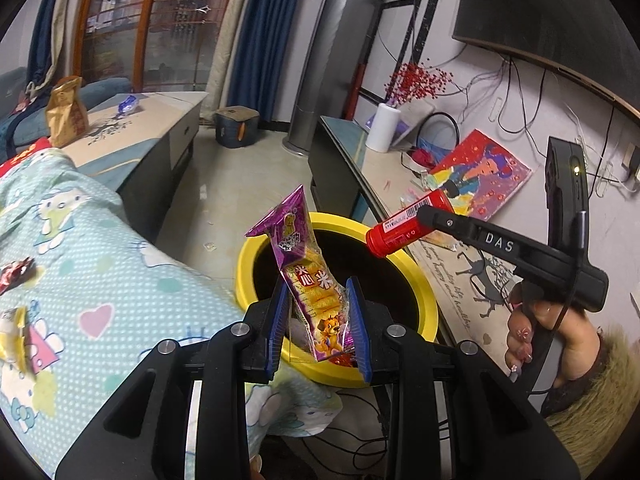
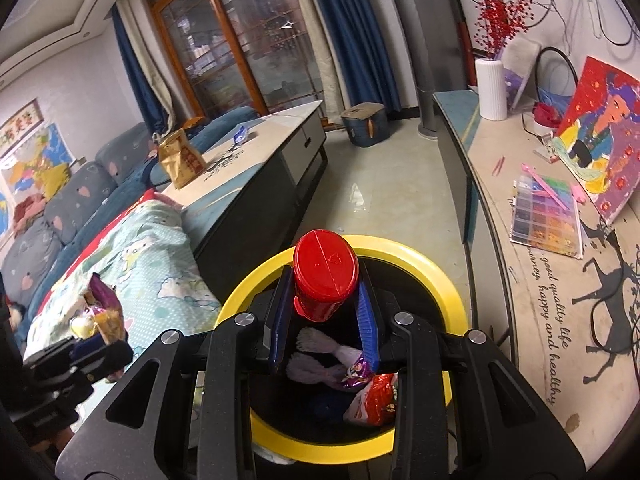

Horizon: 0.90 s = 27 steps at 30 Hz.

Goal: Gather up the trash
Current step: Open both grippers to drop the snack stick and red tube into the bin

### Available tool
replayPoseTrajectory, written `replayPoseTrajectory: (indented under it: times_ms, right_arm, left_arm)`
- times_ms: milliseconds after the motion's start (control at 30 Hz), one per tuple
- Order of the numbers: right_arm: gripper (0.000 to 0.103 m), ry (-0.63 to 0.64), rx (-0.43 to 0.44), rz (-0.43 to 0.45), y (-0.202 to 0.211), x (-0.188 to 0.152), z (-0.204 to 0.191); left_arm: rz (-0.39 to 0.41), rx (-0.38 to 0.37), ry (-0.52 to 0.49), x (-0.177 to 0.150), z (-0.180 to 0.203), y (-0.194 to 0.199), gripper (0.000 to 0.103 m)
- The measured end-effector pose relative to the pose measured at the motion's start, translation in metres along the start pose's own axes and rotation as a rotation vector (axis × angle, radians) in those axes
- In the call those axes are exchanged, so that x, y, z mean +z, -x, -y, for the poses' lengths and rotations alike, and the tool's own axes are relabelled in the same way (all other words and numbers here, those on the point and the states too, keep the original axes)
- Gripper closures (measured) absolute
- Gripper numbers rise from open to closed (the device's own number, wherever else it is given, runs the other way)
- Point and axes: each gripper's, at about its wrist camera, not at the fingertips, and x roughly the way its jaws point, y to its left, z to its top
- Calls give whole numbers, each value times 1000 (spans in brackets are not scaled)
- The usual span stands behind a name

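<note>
**Both grippers loaded, over the bin**

Left gripper [image 1: 318,316]: jaws clamped on a purple-and-yellow plastic snack wrapper [image 1: 308,280], wrapper upright, sticking up past the blue pads, above the near rim of the round yellow-rimmed trash bin [image 1: 420,280]. Right gripper [image 2: 324,320]: jaws clamped on a red plastic bottle [image 2: 325,274], its flat end toward the camera, over the bin opening. Inside the bin: a red-and-white wrapper [image 2: 374,400] and other scraps. Cartoon-print blanket [image 1: 100,264] just left of the bin. More wrappers on it at far left.
</note>
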Motion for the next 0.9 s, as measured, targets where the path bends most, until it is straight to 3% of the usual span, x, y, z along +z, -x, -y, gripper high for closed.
replayPoseTrajectory:
  times_ms: [400, 433, 500, 533, 633, 900]
  right_arm:
    - [75, -61, 4, -6, -3, 2, 19]
    - [67, -69, 7, -8, -3, 2, 21]
    - [60, -92, 11, -3, -3, 2, 26]
    - [57, -100, 8, -4, -3, 2, 27]
    - [54, -94, 2, -7, -4, 3, 28]
    - [45, 7, 10, -10, -5, 1, -2]
  left_arm:
    - [-42, -32, -25, -2, 10, -38, 73]
    - [-42, -43, -22, -2, 9, -43, 70]
    - [-52, -65, -27, -2, 10, -49, 39]
    - [-56, -71, -33, -3, 11, -52, 11]
    - [-42, -35, -46, -4, 9, -50, 7]
    - [5, 77, 71, -4, -25, -21, 7]
